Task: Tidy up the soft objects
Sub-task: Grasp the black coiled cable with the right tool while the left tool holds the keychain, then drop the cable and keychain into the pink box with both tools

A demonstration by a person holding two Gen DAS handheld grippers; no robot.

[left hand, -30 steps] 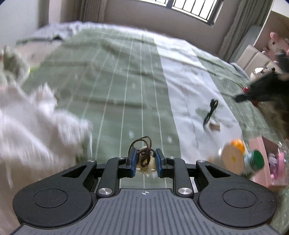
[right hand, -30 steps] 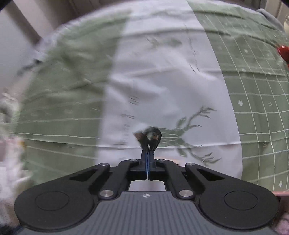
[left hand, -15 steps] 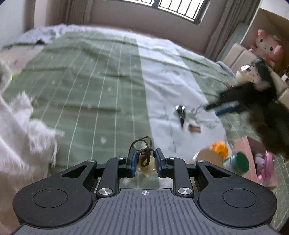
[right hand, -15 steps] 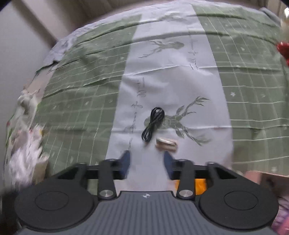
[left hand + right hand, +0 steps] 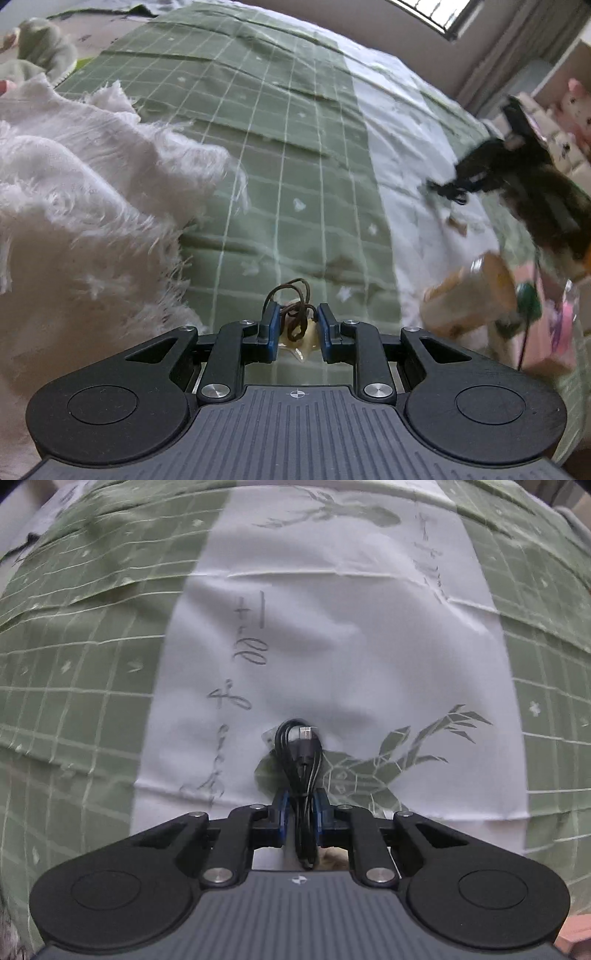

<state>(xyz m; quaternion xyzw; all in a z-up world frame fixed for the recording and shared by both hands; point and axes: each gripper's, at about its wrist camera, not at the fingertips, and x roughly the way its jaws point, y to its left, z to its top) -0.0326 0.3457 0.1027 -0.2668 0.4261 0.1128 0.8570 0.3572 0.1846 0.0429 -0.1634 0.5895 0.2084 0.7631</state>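
Observation:
My left gripper [image 5: 294, 320] is shut on a small pale pendant with a brown cord [image 5: 295, 321], held above the green checked bedspread [image 5: 288, 147]. A fluffy white blanket [image 5: 81, 206] lies at its left. My right gripper [image 5: 300, 803] is shut on a coiled black USB cable [image 5: 300, 753] over the white printed cloth [image 5: 332, 627]. In the left wrist view the right gripper [image 5: 517, 184] shows as a dark blurred shape at the right.
A tan round container [image 5: 469, 295] and a pink box [image 5: 554, 332] sit at the right edge of the bed. A pink plush toy [image 5: 576, 107] sits on shelving at far right. A green plush [image 5: 40, 51] lies at far left.
The right gripper was open above the cable half a second ago; now it has dropped onto it and shut on it. The left gripper tilted down, still holding the pendant.

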